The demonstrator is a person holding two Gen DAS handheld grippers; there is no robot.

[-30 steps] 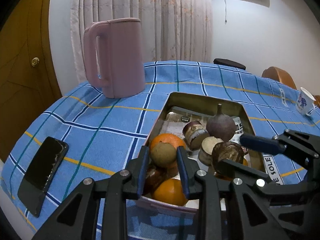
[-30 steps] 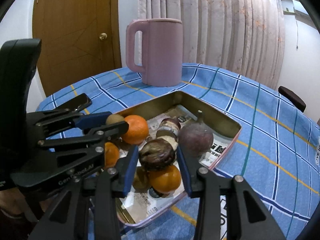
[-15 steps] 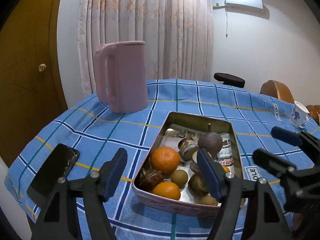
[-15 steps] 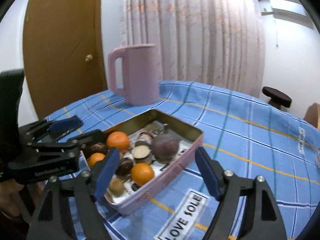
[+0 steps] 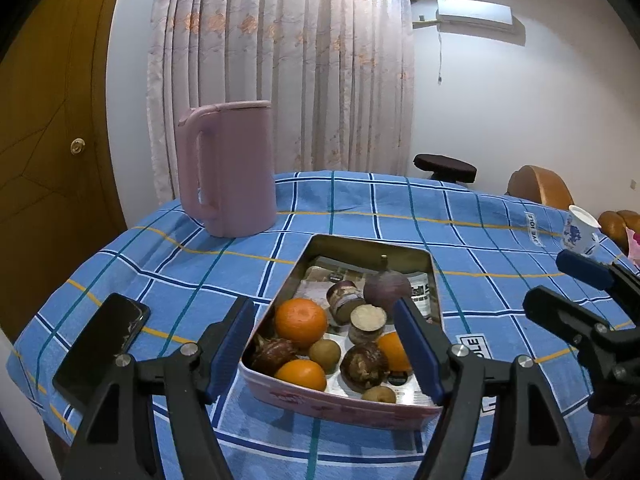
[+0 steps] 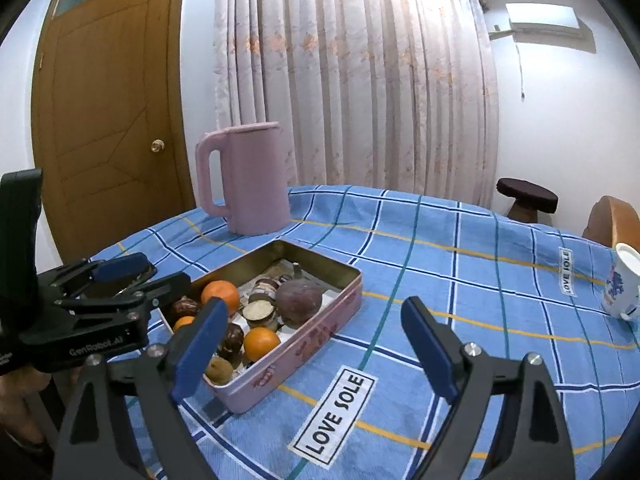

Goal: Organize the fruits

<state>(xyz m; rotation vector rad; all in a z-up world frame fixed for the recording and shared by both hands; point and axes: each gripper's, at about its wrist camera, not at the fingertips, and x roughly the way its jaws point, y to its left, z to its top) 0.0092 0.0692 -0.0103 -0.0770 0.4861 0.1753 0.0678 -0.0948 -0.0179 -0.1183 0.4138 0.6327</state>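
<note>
Both grippers: spread wide, nothing held.
Left gripper (image 5: 324, 344): tin (image 5: 434, 280) straight ahead, framed between the fingers; near short wall just below the fingertips.
Right gripper (image 6: 314, 344): tin (image 6: 316, 334) ahead and off toward the left finger (image 6: 200, 344).
Fruits (image 5: 300, 322): all inside tin, bunched at near end.
Tin long axis: along left fingers' line.
Nearer, by judgement: left.

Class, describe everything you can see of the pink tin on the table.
The pink tin is a shallow rectangular metal box, lidless, with a dull gold inside and faint red print on its walls. It sits flat on the blue checked tablecloth, holding oranges, small brown fruits and a large purple one on printed paper. Neither gripper touches it.
</note>
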